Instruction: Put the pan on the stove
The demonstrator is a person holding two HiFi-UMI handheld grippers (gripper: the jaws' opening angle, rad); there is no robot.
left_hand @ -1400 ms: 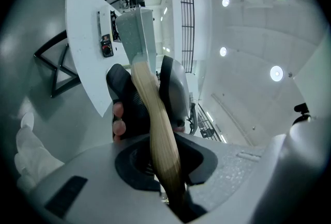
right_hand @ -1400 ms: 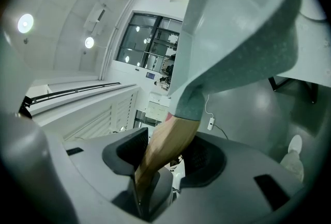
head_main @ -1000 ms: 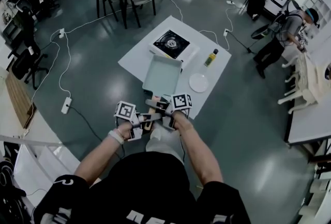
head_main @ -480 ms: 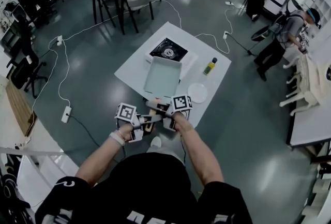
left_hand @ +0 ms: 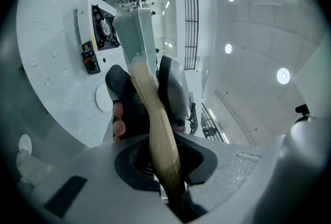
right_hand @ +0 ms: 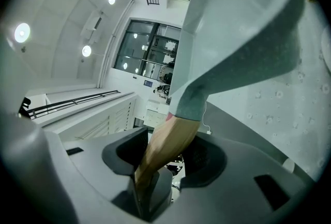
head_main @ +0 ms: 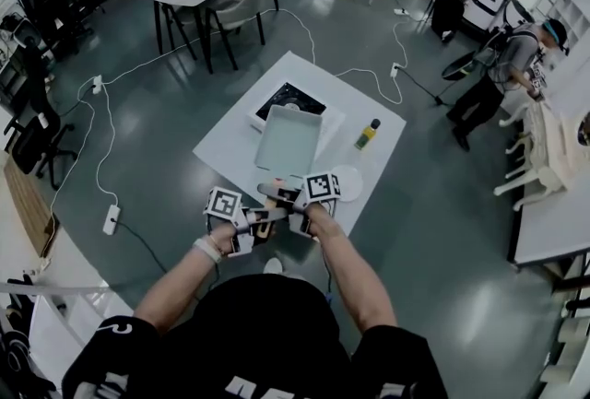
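Above the white table, the square pan hung with its long axis running near to far, its body toward the stove and its wooden handle toward the person. Left gripper and right gripper, level on outstretched forearms, were both clamped on that handle.

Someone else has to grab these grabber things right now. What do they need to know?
The left gripper is shut on the wooden handle of the pan.
The right gripper is shut on that handle too, closer to the pan.
The pan is held in the air over the white table, just short of the stove.
Done: the pan is lifted, with both grippers on it.
Left: carry it over the stove, set it on the burner, then let go.
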